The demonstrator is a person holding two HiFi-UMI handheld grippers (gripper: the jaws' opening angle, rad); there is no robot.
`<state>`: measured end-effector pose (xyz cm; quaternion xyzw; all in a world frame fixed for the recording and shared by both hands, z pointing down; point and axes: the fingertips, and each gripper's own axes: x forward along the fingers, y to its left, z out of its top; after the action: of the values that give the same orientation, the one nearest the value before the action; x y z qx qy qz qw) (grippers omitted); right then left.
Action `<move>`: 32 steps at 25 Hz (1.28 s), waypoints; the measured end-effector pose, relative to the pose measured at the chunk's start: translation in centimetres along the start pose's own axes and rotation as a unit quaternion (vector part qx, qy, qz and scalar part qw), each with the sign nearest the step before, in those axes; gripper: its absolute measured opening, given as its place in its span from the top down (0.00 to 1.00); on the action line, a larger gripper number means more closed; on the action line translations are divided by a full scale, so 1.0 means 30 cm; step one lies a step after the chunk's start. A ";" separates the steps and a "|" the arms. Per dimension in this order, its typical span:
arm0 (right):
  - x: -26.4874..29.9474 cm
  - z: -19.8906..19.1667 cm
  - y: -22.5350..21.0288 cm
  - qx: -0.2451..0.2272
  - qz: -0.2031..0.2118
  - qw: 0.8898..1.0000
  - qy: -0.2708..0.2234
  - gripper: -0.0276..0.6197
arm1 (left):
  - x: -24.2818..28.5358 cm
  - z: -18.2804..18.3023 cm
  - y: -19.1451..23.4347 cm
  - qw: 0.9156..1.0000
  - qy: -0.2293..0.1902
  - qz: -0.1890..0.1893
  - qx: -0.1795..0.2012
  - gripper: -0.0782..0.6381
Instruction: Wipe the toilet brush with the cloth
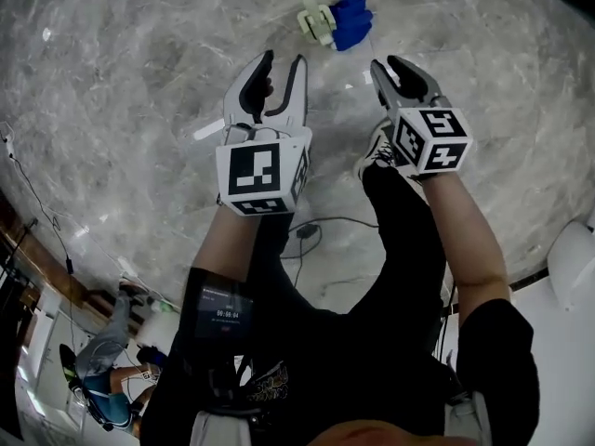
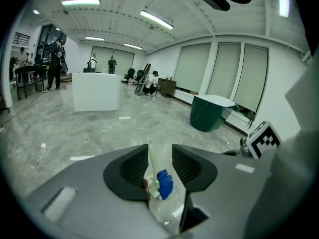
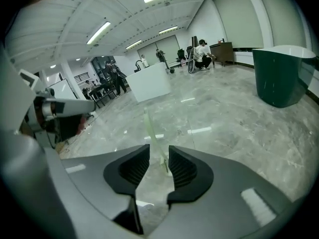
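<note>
My L gripper (image 1: 282, 63) & R gripper (image 1: 389, 66): fingers released, grasping nothing. Toilet brush (image 1: 316, 21) on floor (image 1: 121, 91) at 12 o'clock, blue cloth (image 1: 353, 21) touching its 3 o'clock side

Overhead head view; low gripper views toward brush (image 1: 317, 23)

The right claw (image 3: 159, 151) hides the near end of the toilet brush (image 3: 152, 128).
</note>
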<state>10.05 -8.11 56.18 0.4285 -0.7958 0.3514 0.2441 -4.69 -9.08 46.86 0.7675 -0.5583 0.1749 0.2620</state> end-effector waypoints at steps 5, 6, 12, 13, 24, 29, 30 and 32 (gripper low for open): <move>0.297 -0.205 -0.218 -0.038 -0.016 0.999 0.024 0.73 | 0.168 -0.115 0.023 0.999 -0.019 -0.009 0.031 0.67; 0.361 -0.248 -0.260 -0.035 -0.019 0.999 0.031 0.73 | 0.204 -0.132 0.030 0.999 -0.023 -0.010 0.041 0.67; 0.669 -0.444 -0.396 -0.002 0.001 0.997 0.082 0.68 | 0.355 -0.149 0.072 0.996 -0.062 -0.007 0.057 0.63; 0.711 -0.468 -0.408 -0.006 0.004 0.996 0.091 0.66 | 0.375 -0.145 0.077 0.996 -0.066 -0.007 0.058 0.63; 0.939 -0.589 -0.539 -0.027 -0.035 0.992 0.118 0.60 | 0.471 -0.079 0.074 0.995 -0.089 -0.042 0.007 0.62; 0.976 -0.631 -0.580 -0.039 -0.061 0.987 0.143 0.66 | 0.482 -0.065 0.059 0.994 -0.084 -0.059 0.026 0.60; 0.977 -0.641 -0.588 -0.050 -0.067 0.985 0.150 0.70 | 0.488 -0.070 0.062 0.995 -0.081 -0.055 0.027 0.62; 0.975 -0.642 -0.600 -0.064 -0.071 0.983 0.159 0.81 | 0.496 -0.080 0.074 0.996 -0.076 -0.046 0.022 0.70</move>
<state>12.07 -15.16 94.86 0.4060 -0.7350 0.3451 0.4193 -2.03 -19.56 57.60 0.8088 -0.5370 0.1166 0.2097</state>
